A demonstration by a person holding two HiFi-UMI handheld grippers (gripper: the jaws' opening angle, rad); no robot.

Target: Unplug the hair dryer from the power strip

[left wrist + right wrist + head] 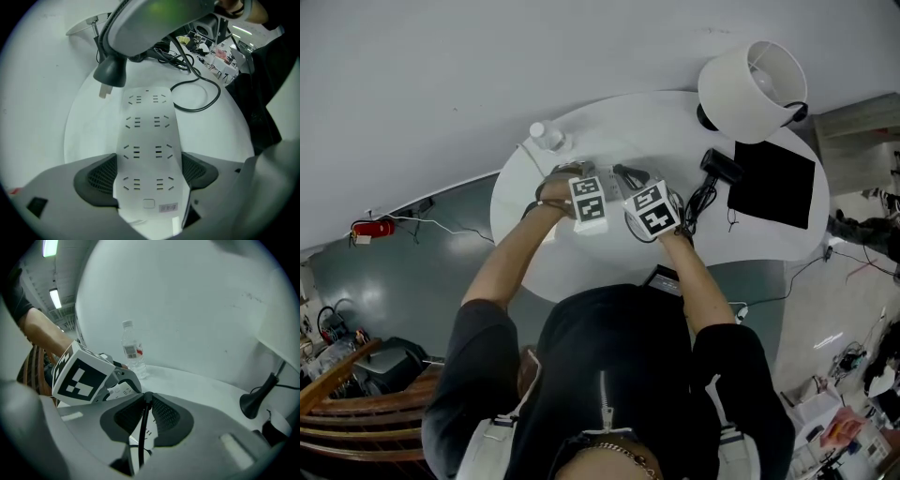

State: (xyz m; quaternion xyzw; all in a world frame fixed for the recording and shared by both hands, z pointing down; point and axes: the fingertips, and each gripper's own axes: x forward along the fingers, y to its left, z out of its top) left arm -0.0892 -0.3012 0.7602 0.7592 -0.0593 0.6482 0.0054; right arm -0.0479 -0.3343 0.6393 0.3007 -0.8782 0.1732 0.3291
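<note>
The white power strip (147, 126) lies on the round white table (534, 234), and my left gripper (147, 171) is shut on its near end, a pad on each long side. The hair dryer's black plug (111, 74) hangs just above the strip's far end, its prongs bare and out of the sockets. My right gripper (146, 416) is shut on that plug, with the black cord (140, 441) running down between its pads. In the head view the left gripper (586, 202) and the right gripper (649, 208) stand side by side. The black hair dryer (719, 167) lies to their right.
A clear water bottle (547, 137) stands at the table's far left edge. A lamp with a white shade (753, 89) and a black pad (772, 183) take up the right side. The dryer's cord (201, 93) loops on the table beyond the strip.
</note>
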